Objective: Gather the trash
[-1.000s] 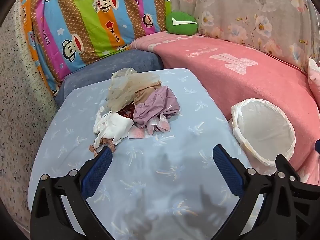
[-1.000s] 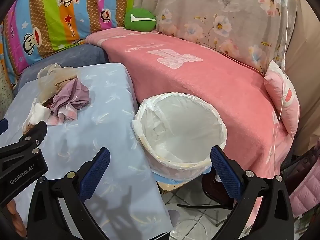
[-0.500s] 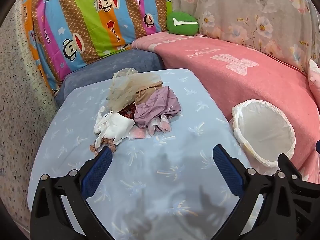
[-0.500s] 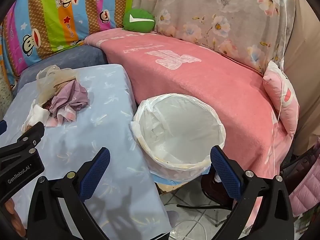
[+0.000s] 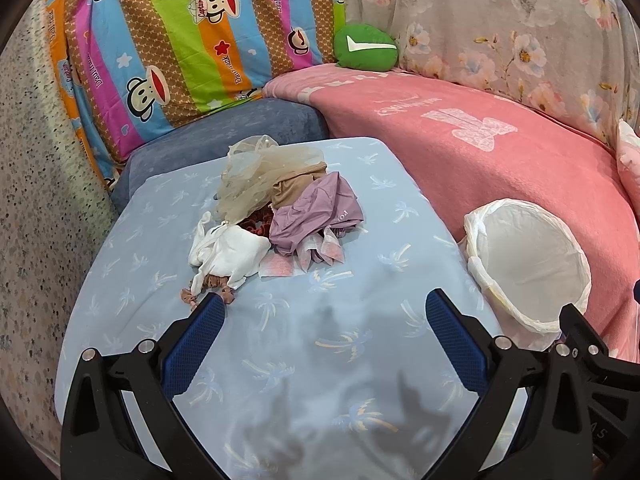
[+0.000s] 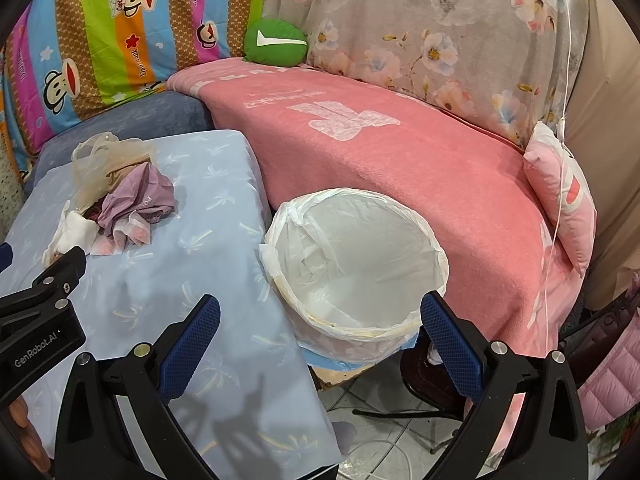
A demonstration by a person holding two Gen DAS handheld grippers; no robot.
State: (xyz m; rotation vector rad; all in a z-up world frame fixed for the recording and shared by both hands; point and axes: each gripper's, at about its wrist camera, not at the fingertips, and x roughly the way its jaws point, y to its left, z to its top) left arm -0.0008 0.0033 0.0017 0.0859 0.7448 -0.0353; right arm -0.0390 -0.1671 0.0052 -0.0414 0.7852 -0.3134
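A heap of trash lies on the light-blue covered table (image 5: 320,340): a beige plastic bag (image 5: 260,180), a purple wrapper (image 5: 316,216), white cloth (image 5: 228,252), a brown scrap (image 5: 208,286). The heap also shows in the right wrist view (image 6: 120,200). A bin lined with a white bag (image 5: 528,268) stands right of the table, against the pink sofa; it fills the middle of the right wrist view (image 6: 356,272). My left gripper (image 5: 324,320) is open and empty, just short of the heap. My right gripper (image 6: 320,320) is open and empty above the bin's near rim.
A pink blanket (image 6: 400,152) covers the sofa behind the bin. A green cushion (image 5: 366,48) and striped monkey-print bedding (image 5: 180,40) are at the back. A speckled wall (image 5: 32,220) is left of the table. Tiled floor and a chair base (image 6: 408,412) lie below the bin.
Both grippers have shifted very slightly; the heap and the bin sit a touch lower and nearer in view. Both stay open and empty.
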